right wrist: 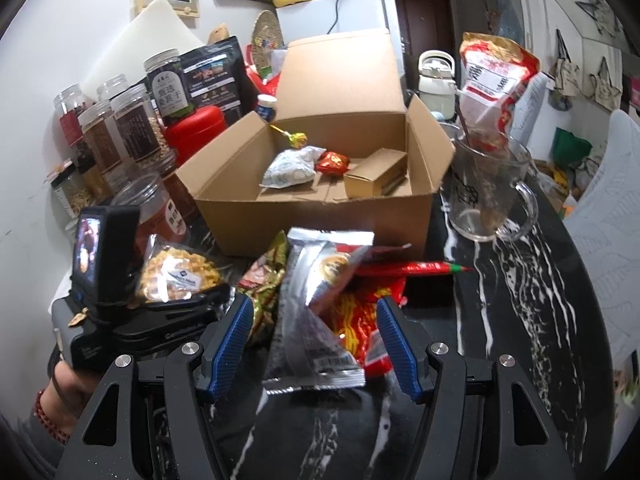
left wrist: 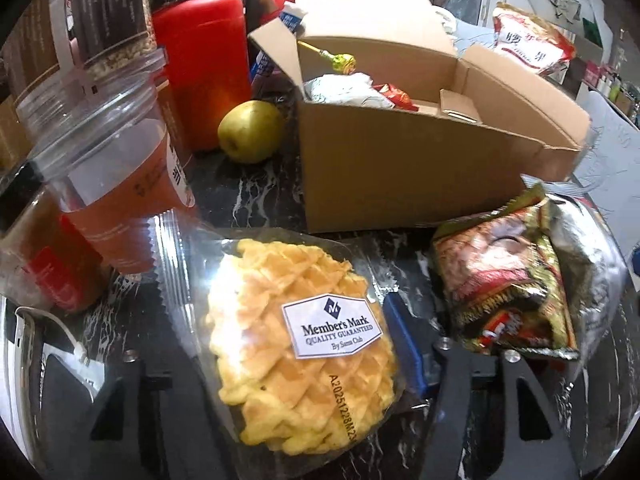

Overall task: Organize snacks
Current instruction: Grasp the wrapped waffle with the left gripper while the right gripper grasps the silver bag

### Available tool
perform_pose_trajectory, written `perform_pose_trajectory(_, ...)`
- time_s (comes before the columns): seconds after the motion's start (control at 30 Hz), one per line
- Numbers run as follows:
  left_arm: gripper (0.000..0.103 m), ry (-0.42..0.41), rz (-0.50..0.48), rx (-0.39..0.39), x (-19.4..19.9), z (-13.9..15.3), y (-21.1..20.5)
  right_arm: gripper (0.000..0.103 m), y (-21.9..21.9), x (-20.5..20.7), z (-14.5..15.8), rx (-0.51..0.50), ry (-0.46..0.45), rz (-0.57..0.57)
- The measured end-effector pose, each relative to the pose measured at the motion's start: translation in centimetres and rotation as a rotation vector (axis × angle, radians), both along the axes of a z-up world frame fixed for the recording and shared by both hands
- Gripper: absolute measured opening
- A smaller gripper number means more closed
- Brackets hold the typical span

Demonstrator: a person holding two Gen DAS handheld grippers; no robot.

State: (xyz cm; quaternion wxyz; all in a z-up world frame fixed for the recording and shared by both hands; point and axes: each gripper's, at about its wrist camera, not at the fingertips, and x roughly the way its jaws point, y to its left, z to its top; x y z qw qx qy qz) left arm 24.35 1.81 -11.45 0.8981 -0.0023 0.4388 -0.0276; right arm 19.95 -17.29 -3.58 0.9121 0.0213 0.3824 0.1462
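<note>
A clear Member's Mark waffle packet (left wrist: 304, 344) lies between the fingers of my left gripper (left wrist: 296, 368), which stand wide apart around it; in the right wrist view the packet (right wrist: 178, 274) rests on top of that gripper. My right gripper (right wrist: 314, 340) is open around a silver snack packet (right wrist: 316, 312), with a red packet (right wrist: 360, 320) under it. A green and red snack packet (left wrist: 504, 280) lies to the right of the waffle. The open cardboard box (right wrist: 320, 216) behind holds a lollipop (right wrist: 296, 139), a white packet (right wrist: 290, 170), a red candy (right wrist: 333, 162) and a small carton (right wrist: 376, 178).
Jars (right wrist: 128, 128) and a red canister (left wrist: 204, 68) stand at the left, with a plastic jar of orange content (left wrist: 108, 184) and a pear (left wrist: 250, 132). A glass mug (right wrist: 488, 188) holding a red bag stands right of the box on the black marble table (right wrist: 520, 280).
</note>
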Motion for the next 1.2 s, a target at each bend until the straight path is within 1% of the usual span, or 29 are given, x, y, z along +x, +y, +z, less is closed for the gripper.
perform_pose_trajectory(0.07, 0.058, -0.013, -0.004, -0.001, -0.8, 0.4, 0.1, 0.064, -0.2, 0.0, -0.3, 0.010, 0.010, -0.001)
perform_pose_trajectory(0.17, 0.056, -0.012, -0.010, -0.028, -1.7, 0.8, 0.3, 0.064, -0.2, 0.1, -0.9, 0.007, 0.025, -0.008)
perform_pose_trajectory(0.4, 0.054, -0.015, -0.009, -0.076, -3.7, 1.7, 1.0, 0.064, 0.6, 0.8, -2.4, -0.030, 0.052, -0.012)
perform_pose_trajectory(0.57, 0.054, -0.004, -0.005, -0.084, -4.0, 1.3, 1.2, 0.064, 1.3, 2.0, -3.5, -0.063, 0.087, -0.017)
perform_pose_trajectory(0.67, 0.054, 0.007, 0.006, -0.122, -3.9, 1.0, 1.6, 0.064, 1.7, 2.7, -4.0, -0.073, 0.102, -0.010)
perform_pose_trajectory(0.7, 0.054, 0.015, 0.007, -0.136, -3.6, 0.9, 1.7, 0.063, 1.9, 2.9, -4.2, -0.080, 0.105, -0.008)
perform_pose_trajectory(0.77, 0.052, 0.031, 0.001, -0.159, -3.3, 0.9, 2.1, 0.049, 2.0, 3.2, -4.5, -0.084, 0.113, -0.004)
perform_pose_trajectory(0.8, 0.049, 0.033, 0.001, -0.167, -3.3, 0.9, 2.1, 0.048, 2.1, 3.3, -4.6, -0.082, 0.114, -0.003)
perform_pose_trajectory(0.83, 0.046, 0.031, 0.006, -0.164, -3.2, 0.9, 2.2, 0.044, 2.1, 3.3, -4.7, -0.081, 0.102, 0.002)
perform_pose_trajectory(0.9, 0.043, 0.014, 0.010, -0.148, -3.4, 1.2, 2.1, 0.039, 2.3, 3.1, -4.5, -0.088, 0.074, 0.011)
perform_pose_trajectory(0.97, 0.040, -0.007, 0.007, -0.143, -3.8, 1.6, 1.9, 0.035, 2.1, 2.8, -4.4, -0.070, 0.066, 0.011)
perform_pose_trajectory(1.1, 0.035, -0.031, -0.007, -0.161, -4.2, 2.6, 1.6, 0.034, 1.3, 2.3, -3.9, -0.028, 0.065, 0.007)
perform_pose_trajectory(1.2, 0.032, -0.046, -0.014, -0.149, -4.5, 3.3, 1.4, 0.034, 0.8, 1.9, -3.5, -0.011, 0.060, 0.006)
